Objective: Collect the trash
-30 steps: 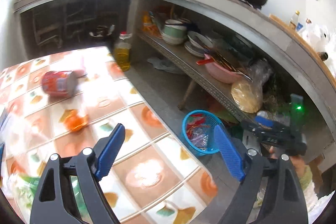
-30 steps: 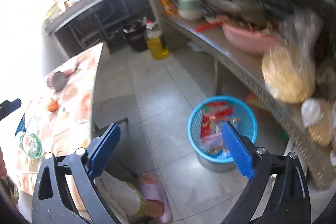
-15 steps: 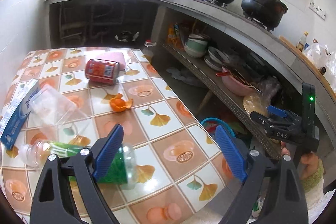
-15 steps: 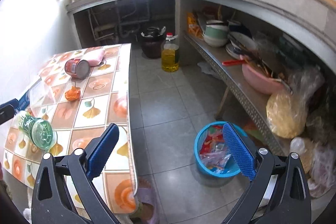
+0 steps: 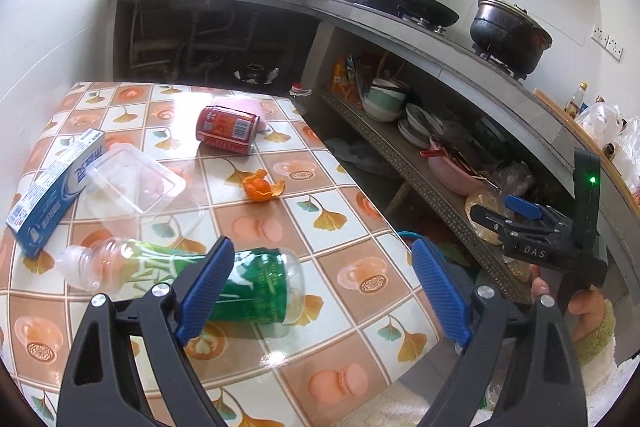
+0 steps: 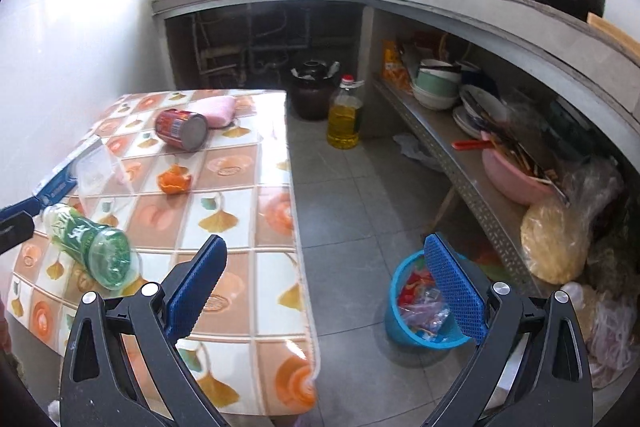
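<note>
Trash lies on the tiled table [image 5: 360,211]: a green plastic bottle [image 5: 244,283] on its side, a red can [image 5: 226,129], an orange peel [image 5: 262,189], a clear plastic box [image 5: 138,183] and a blue carton [image 5: 56,187]. My left gripper [image 5: 324,287] hangs open just above the bottle's base, nothing between its fingers. My right gripper [image 6: 326,285] is open over the table's near edge, empty. From the right wrist view I see the bottle [image 6: 90,245], can [image 6: 182,129], peel [image 6: 174,179] and the blue trash basket [image 6: 400,323] on the floor, holding wrappers.
A pink cloth [image 6: 216,111] lies behind the can. An oil bottle [image 6: 344,119] and a dark pot [image 6: 314,89] stand on the floor. A low shelf [image 6: 460,171] with bowls, plates and bags runs along the right. Grey floor tiles [image 6: 344,211] separate table and shelf.
Both grippers have swung from the floor basket toward the table. The left one now looks down on the bottle; the right one has pulled back and up, showing table and basket together.
</note>
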The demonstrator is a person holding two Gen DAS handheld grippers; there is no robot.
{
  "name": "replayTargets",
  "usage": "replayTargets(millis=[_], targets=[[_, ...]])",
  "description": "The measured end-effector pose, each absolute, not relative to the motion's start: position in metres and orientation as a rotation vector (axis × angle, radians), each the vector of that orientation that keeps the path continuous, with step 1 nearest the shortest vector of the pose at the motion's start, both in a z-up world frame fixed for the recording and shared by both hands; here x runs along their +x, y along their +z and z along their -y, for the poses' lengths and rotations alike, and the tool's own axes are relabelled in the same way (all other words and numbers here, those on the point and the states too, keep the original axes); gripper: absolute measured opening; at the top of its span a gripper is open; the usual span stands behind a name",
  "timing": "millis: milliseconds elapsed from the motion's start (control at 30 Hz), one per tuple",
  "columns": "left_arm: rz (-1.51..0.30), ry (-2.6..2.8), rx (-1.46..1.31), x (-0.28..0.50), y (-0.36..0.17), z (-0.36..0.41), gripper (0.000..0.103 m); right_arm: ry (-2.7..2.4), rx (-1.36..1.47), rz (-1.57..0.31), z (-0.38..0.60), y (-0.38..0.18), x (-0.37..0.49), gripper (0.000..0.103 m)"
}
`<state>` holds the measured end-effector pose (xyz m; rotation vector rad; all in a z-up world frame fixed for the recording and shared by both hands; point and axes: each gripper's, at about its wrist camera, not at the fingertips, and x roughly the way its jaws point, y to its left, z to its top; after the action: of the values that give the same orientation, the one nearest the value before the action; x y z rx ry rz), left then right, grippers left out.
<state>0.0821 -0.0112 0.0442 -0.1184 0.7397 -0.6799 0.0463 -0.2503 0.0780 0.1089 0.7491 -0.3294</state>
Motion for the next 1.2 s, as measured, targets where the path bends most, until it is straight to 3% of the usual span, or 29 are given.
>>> replayTargets(millis=[333,667,867,1000,1067,1200], targets=[[-0.727,-0.671,-0.114,0.062,0.031,-0.022,0.088,-0.165,0.197,-0.706,0.233,0.080,0.057,0.095],[-0.784,-0.654,-0.182,0.056,0.001,-0.051,0.088,0.074,0.312,-0.793,0.205,0.070,0.104,0.093],[-0.825,-0.666,-0.233,0.064,-0.014,-0.056,0.088,0.274,0.392,-0.861,0.173,0.052,0.156,0.072],[-0.874,-0.657,-0.293,0.073,-0.027,-0.063,0.081,0.387,0.476,-0.975,0.155,0.025,0.197,0.043],[-0.901,-0.651,-0.320,0.076,-0.031,-0.068,0.077,0.421,0.513,-1.031,0.151,0.011,0.212,0.034],[-0.930,-0.627,-0.363,0.078,-0.037,-0.082,0.075,0.472,0.561,-1.166,0.140,-0.018,0.229,0.023]])
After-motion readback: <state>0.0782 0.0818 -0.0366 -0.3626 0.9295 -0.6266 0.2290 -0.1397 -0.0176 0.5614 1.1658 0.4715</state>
